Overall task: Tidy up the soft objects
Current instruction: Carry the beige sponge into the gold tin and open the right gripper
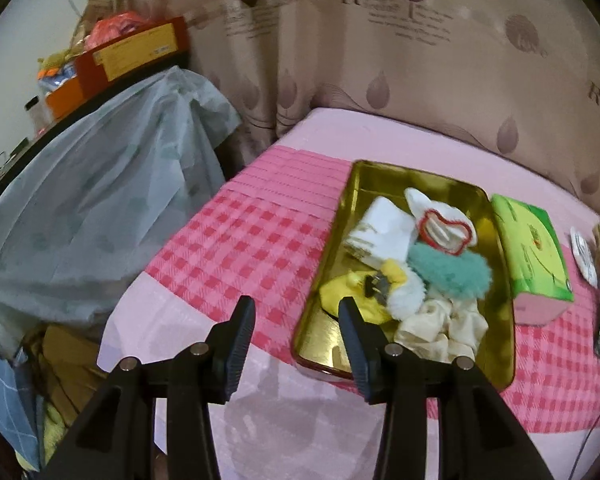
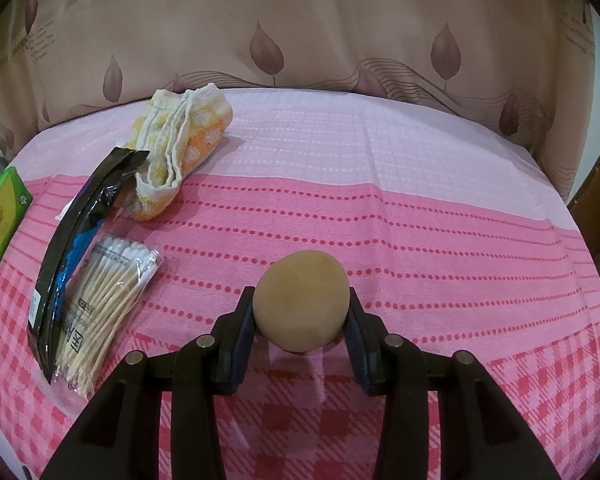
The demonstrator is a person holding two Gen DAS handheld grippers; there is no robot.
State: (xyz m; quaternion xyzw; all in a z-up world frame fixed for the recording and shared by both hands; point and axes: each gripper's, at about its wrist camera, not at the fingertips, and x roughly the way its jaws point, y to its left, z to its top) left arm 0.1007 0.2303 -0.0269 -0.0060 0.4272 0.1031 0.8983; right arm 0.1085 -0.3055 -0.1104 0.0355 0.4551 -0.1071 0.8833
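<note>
Two claws are showing on my feeds, one per camera. Through the left wrist camera, my left claw (image 1: 296, 312) is hanging released, its jaws spread wide with nothing between them, over the pink checked cloth (image 1: 236, 248). The gold tray (image 1: 340, 240) is sitting just ahead and to the right of it, with the right finger (image 1: 354, 334) overlapping the tray's near left corner in my view; I cannot tell whether it is touching the rim. Inside the tray, soft things are lying piled together: a white folded sock (image 1: 382, 232) at the far side, a teal fluffy scrunchie (image 1: 448, 272) further right, a cream satin scrunchie (image 1: 444, 332) nearest the claw's right finger, and a yellow cloth (image 1: 348, 292) right in front of that finger. A green tissue box (image 1: 532, 248) is resting beyond the tray's right side.

Through the right wrist camera, my right claw (image 2: 300, 312) is grasping a tan egg-shaped sponge (image 2: 300, 300), the pads pressing both of its sides, so the sponge is sitting squarely between the fingers and just above the cloth. Off to the left of the claw, a bag of cotton swabs (image 2: 104, 304) is lying beside a black packet (image 2: 80, 240). Farther ahead on the left, a yellow and orange sock (image 2: 180, 148) is lying well apart from the claw.
</note>
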